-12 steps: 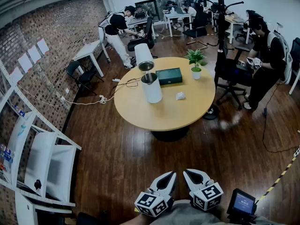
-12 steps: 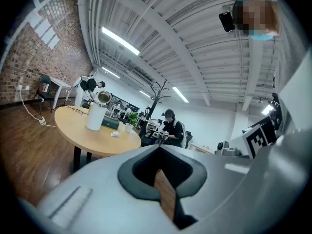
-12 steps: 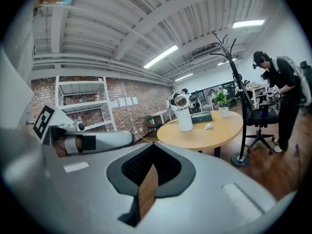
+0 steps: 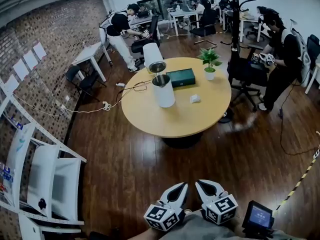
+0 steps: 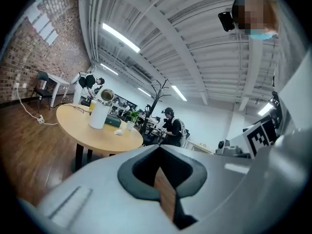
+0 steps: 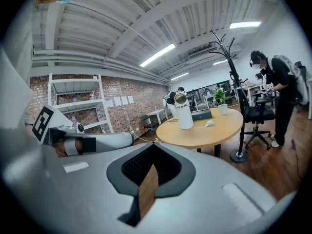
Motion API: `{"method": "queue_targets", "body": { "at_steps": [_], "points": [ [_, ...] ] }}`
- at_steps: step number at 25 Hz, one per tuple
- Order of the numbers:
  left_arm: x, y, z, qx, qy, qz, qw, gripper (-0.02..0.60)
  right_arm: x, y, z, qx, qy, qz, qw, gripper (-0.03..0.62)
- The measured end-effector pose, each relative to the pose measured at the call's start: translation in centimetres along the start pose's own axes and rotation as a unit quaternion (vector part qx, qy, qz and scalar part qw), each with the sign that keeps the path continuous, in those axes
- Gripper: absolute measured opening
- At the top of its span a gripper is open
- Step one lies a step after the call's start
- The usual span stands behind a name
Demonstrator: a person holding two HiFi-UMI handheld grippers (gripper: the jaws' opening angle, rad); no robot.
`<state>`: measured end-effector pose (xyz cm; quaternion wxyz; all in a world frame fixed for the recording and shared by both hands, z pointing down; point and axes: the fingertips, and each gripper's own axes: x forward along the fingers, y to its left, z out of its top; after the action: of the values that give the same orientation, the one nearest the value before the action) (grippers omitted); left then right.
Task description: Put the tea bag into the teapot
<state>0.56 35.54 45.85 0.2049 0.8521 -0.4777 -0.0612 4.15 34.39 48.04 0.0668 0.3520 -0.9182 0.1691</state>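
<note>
Position: standing well back from the round surface (image 4: 185, 121), dark wood floor between it and me. Approach not begun as far as the layout shows.

Left tongs (image 4: 182, 186): clenched, nothing between the jaws. Right tongs (image 4: 200, 184): clenched, likewise empty. Both are held low and close to the body, side by side.

Tea bag (image 4: 195, 98): small white packet lying flat near the middle of the surface, toward its right edge, apart from everything else. Teapot (image 4: 164, 91): tall white cylinder, upright, left of centre, lid tipped back so the mouth looks open. Green box (image 4: 181, 77) and potted plant (image 4: 209, 61) sit toward the far edge.

Judgement on the step in hand, reaching the tea bag:
- Walk up to the near edge first; reach is too long from here.
- Release the right tongs before descending.
- Come down from above and pinch the packet across its middle.
- Keep clear of the cable (image 4: 131, 90) at the left edge.
</note>
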Motion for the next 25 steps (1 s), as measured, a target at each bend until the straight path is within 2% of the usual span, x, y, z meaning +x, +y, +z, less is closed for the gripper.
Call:
{"method": "queue_targets", "body": {
  "at_steps": [7,12,20,25],
  "points": [
    [0.8,2.6,0.9,-0.004,-0.004,0.009,0.9999,0.002,2.8,-0.6,0.7,-0.008,0.002,-0.001,1.0,0.008],
    [3.7,5.4,1.6,-0.006,-0.002,0.026,0.9996,0.002,5.9,-3.2,1.6,-0.006,0.003,0.007,1.0,0.008],
    [14.2,8.7,4.0,-0.005,0.001,0.041,0.9991,0.002,11.7,-12.6,6.2,-0.002,-0.004,0.014,1.0,0.008],
    [21.2,10.9,5.9,-0.005,-0.001,0.067,0.9978,0.002,15.1,-18.2,9.3,-0.007,0.003,0.037,0.999,0.008]
  ]
}}
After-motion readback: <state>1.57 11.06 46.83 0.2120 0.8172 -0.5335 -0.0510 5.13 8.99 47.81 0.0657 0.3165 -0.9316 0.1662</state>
